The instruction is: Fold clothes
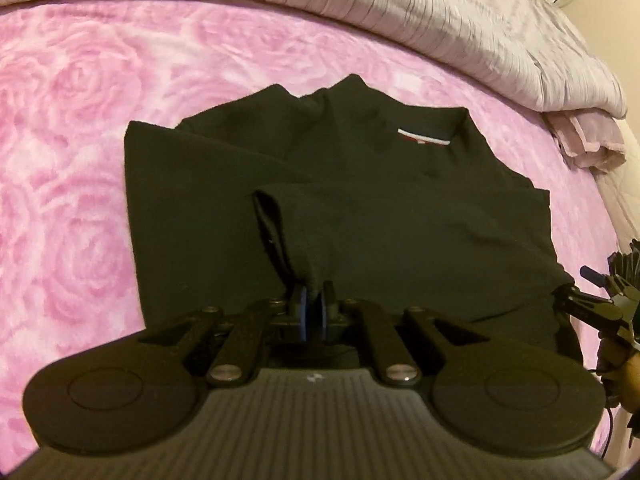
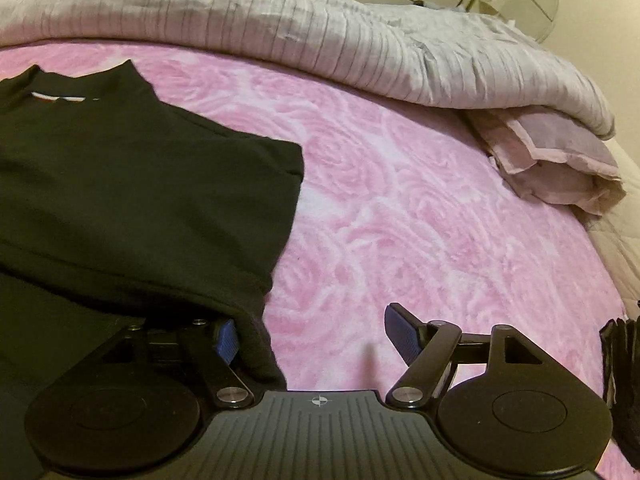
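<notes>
A black shirt (image 1: 360,200) lies partly folded on the bed, collar at the far side with a white and red label (image 1: 424,138). My left gripper (image 1: 314,296) is shut on a sleeve end of the shirt, lifted a little off the body of the garment. In the right wrist view the shirt (image 2: 140,184) fills the left side. My right gripper (image 2: 312,332) stands open at the shirt's near right corner. Its left blue pad (image 2: 228,338) sits against the hem and the right pad (image 2: 398,330) is over bare blanket. That gripper (image 1: 592,308) shows at the left view's right edge.
A pink rose-patterned blanket (image 2: 420,220) covers the bed. A bunched grey striped duvet (image 2: 300,28) runs along the far side. A folded pale pink cloth (image 2: 560,168) lies at the far right, near the bed's edge.
</notes>
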Available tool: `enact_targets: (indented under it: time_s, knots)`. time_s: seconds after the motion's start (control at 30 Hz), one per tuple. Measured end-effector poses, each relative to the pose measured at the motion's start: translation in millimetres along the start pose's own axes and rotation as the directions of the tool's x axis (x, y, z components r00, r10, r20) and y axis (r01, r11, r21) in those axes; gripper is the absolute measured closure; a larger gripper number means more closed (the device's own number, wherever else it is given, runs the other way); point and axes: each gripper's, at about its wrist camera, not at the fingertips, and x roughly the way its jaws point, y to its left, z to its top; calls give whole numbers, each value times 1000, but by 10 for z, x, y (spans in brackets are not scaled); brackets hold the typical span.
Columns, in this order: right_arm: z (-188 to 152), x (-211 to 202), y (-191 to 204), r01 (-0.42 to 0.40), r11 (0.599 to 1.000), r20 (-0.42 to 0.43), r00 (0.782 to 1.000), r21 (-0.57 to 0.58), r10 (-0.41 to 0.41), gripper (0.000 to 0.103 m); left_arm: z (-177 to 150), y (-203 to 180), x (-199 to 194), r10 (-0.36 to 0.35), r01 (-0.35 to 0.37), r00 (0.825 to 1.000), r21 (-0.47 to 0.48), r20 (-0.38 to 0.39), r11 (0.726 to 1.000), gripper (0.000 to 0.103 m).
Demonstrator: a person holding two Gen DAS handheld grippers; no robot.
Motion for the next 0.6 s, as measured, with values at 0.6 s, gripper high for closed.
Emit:
enact_targets:
  time_s: [0.6]
  knots:
    - [-692,-1083,-241,-168,984,-152,973,64,176,30,-921,12,-678,179,-173,978,63,-103,983,78]
